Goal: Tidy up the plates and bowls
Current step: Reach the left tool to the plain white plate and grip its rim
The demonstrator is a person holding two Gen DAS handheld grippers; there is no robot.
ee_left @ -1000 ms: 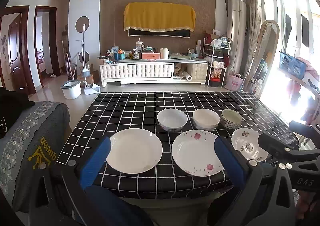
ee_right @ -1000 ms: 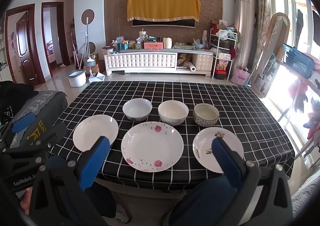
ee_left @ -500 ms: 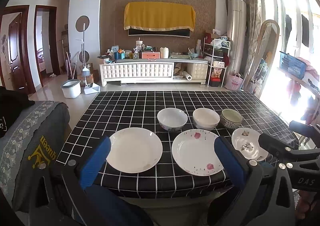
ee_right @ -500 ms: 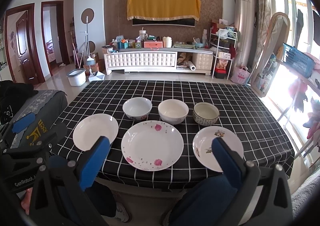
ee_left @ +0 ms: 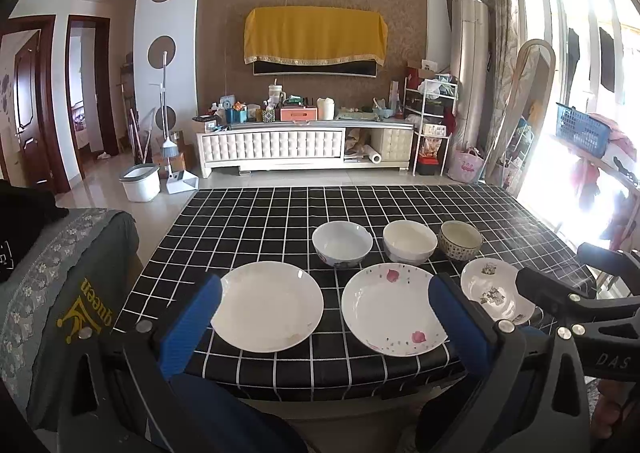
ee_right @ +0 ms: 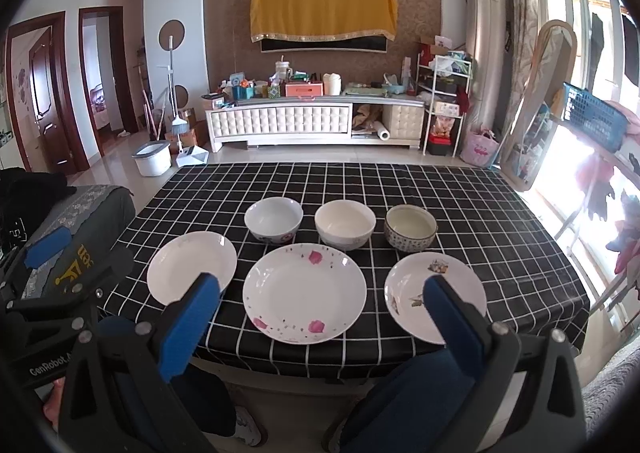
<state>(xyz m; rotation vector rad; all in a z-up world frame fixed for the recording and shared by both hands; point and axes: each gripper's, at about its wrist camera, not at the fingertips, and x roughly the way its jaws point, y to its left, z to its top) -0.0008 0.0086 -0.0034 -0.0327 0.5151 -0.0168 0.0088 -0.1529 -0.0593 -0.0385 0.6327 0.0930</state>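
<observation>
Three plates lie in a front row on the black checked table [ee_right: 460,189]: a plain white plate [ee_right: 191,265], a pink-flowered plate [ee_right: 304,294] and a small patterned plate [ee_right: 416,285]. Behind them stand a white bowl [ee_right: 273,219], a cream bowl [ee_right: 345,229] and a speckled bowl [ee_right: 410,233]. My left gripper [ee_left: 324,327] is open and empty before the table's front edge, facing the plain plate [ee_left: 267,311] and flowered plate [ee_left: 394,309]. My right gripper [ee_right: 316,327] is open and empty, facing the flowered plate.
A grey upholstered seat [ee_left: 60,285] stands left of the table. A TV cabinet [ee_right: 312,125] with clutter lines the far wall. A window and a blue basket [ee_right: 592,121] are on the right. The far half of the table holds no dishes.
</observation>
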